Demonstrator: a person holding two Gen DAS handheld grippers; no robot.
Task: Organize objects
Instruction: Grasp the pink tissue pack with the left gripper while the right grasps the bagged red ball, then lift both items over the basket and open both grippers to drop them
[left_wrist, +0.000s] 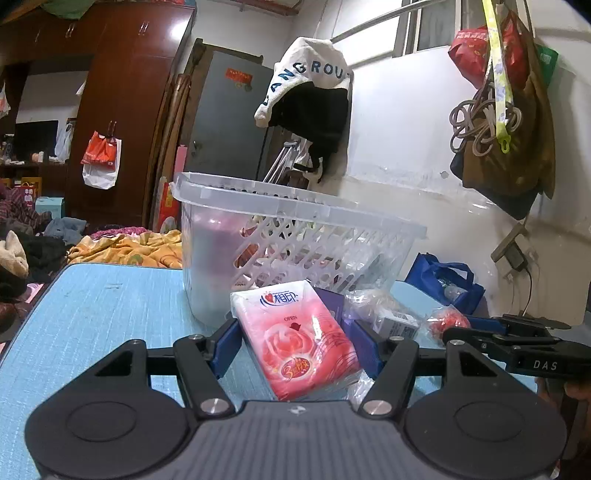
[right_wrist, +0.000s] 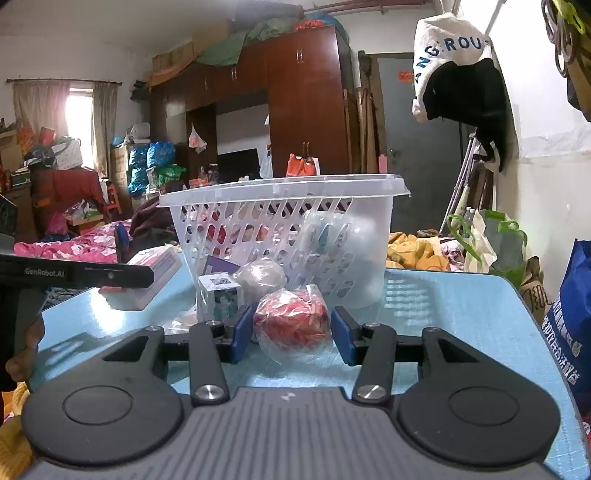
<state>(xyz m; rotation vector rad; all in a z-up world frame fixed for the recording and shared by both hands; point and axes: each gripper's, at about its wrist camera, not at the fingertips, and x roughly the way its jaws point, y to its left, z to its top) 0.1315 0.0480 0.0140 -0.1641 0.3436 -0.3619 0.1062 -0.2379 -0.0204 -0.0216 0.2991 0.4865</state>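
Your left hand-held gripper (left_wrist: 295, 341) is clamped on the pink plastic-wrapped tissue pack (left_wrist: 295, 338), both blue pads pressed against its sides, and the pack sits tilted in the lower middle of the left wrist view, right in front of the clear perforated plastic basket (left_wrist: 295, 236). Your right hand-held gripper (right_wrist: 291, 338) is spread wide around the red ball wrapped in clear plastic (right_wrist: 293, 325), with gaps on both sides, so it isn't gripping anything. That ball sits on the light blue bench (right_wrist: 461, 325) in the centre of the right wrist view. Just behind it, slightly left, are a small clear-wrapped box with a printed label (right_wrist: 219, 295) and a whitish ball in clear plastic (right_wrist: 260, 278), both close against the basket's front wall. From this view the tissue pack shows at the middle left, held above the bench.
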